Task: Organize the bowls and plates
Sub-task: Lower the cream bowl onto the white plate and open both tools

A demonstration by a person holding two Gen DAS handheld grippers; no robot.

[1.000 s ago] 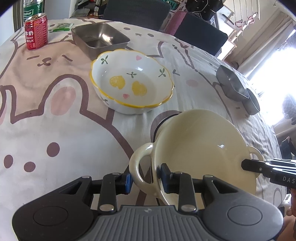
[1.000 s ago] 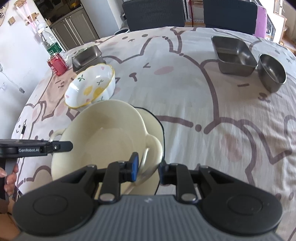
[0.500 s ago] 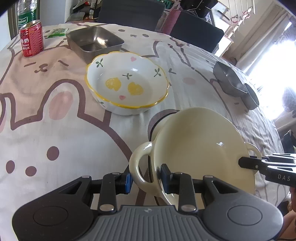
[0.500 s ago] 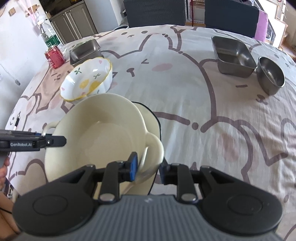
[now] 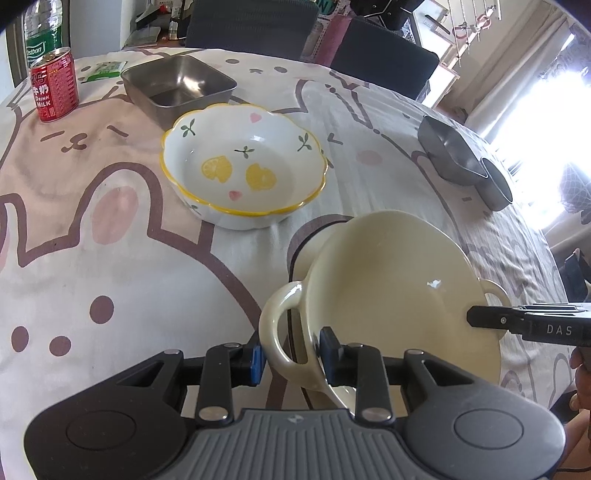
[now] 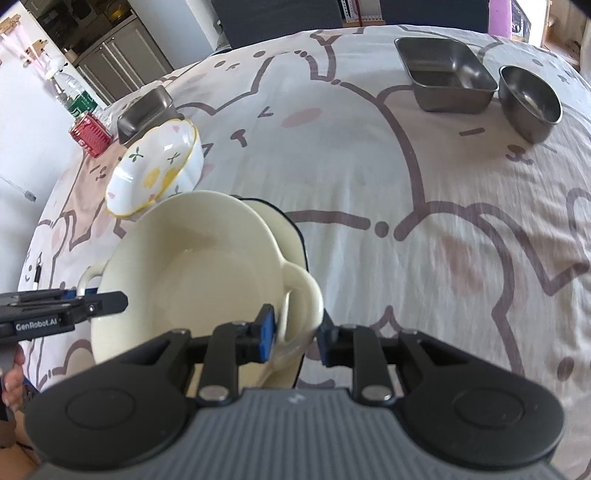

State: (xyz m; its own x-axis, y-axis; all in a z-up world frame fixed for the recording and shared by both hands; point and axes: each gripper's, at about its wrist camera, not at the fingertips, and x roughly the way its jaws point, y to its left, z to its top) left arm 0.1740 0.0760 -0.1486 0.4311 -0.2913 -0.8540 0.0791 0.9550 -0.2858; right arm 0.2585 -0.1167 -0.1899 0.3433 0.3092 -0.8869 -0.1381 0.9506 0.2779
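1. The cream two-handled bowl (image 5: pixel 399 280) is glossy glazed ceramic.
2. The lemon-print bowl (image 5: pixel 243 170) is smooth glazed ceramic with a shiny yellow rim.
3. The far-left square tin (image 5: pixel 177 85) and the far-right round bowl (image 6: pixel 530 99) are brushed metal with a dull sheen.
4. The tablecloth (image 6: pixel 406 192) is matt printed cloth, slightly creased.
5. The red can (image 5: pixel 54 90) looks like glossy printed metal.

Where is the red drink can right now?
In the left camera view the red can stands at the table's far left, beside a green-labelled bottle and left of the square metal tray.
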